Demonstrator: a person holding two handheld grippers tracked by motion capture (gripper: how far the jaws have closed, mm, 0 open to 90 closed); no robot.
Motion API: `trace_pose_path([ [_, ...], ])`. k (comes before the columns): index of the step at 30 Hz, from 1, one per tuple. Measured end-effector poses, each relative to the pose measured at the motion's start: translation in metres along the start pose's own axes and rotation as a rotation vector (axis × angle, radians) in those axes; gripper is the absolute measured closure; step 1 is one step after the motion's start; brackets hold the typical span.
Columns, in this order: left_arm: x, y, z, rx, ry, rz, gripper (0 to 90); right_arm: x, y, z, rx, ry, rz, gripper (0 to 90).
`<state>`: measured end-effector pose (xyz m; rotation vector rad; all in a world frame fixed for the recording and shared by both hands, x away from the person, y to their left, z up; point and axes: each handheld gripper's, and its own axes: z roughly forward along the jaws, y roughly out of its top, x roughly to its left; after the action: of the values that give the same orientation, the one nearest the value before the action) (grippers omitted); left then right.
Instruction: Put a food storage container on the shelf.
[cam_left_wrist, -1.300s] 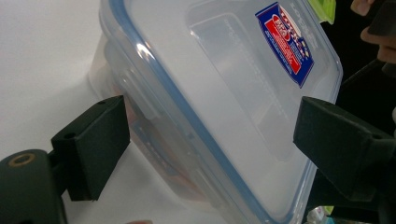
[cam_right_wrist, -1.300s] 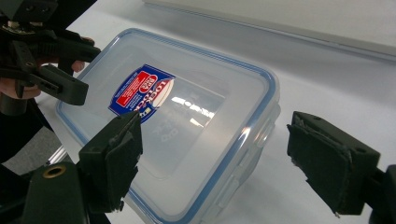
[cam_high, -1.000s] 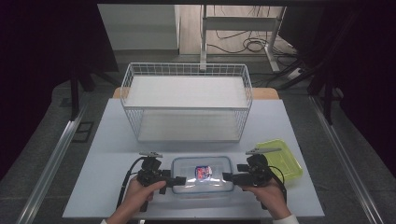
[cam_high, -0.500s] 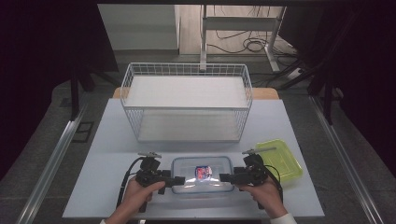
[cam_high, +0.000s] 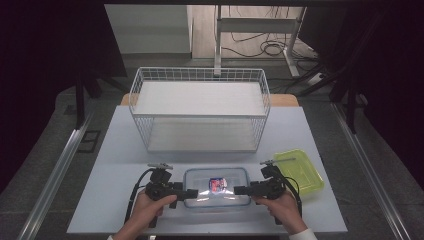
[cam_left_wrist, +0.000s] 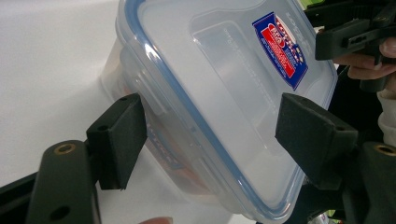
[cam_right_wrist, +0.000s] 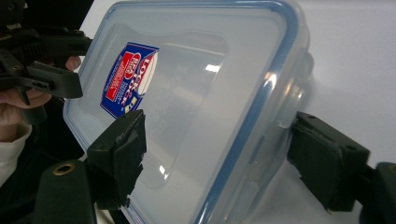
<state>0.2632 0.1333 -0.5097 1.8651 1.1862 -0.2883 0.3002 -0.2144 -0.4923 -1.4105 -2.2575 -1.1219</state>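
Clear plastic food container (cam_high: 216, 186) with a blue-sealed lid and a red-and-blue label sits on the near part of the white table (cam_high: 115, 160), between the two grippers. Left gripper (cam_left_wrist: 210, 137) straddles the container's left end: one black pad touches the side clip under the lid rim, while the other pad stands clear of the lid, so its jaws, which have just been closing, are not clamped. Right gripper (cam_right_wrist: 217, 154) straddles the opposite end; its pad near the label lies against the lid top and the other sits close to the side clip, though whether it presses there I cannot tell. Just right of the container lies a yellow-green translucent plastic lid (cam_high: 299, 171). Farther back stands a white wire basket (cam_high: 200, 112) with a flat white shelf inside.
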Motion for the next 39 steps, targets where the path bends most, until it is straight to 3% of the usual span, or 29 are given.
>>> trace_pose_path([
  [5, -0.003, -0.001, -0.001, -0.01, 0.009, 0.012, 26.1, -0.004, -0.002, -0.004, -0.019, 0.023, 0.024, 27.6],
  [9, -0.006, -0.004, -0.005, -0.022, 0.018, 0.03, 28.4, -0.003, -0.003, -0.007, -0.024, 0.023, 0.007, 30.0],
  [14, -0.011, -0.007, -0.009, -0.044, 0.025, 0.051, 33.0, -0.005, -0.008, -0.013, -0.05, 0.055, -0.015, 35.8],
  [30, -0.012, -0.018, -0.017, -0.101, -0.006, 0.048, 43.4, -0.005, -0.02, -0.024, -0.085, 0.094, -0.055, 43.2],
  [39, -0.012, -0.022, -0.021, -0.127, -0.021, 0.044, 47.8, -0.005, -0.024, -0.027, -0.104, 0.114, -0.042, 47.2],
])
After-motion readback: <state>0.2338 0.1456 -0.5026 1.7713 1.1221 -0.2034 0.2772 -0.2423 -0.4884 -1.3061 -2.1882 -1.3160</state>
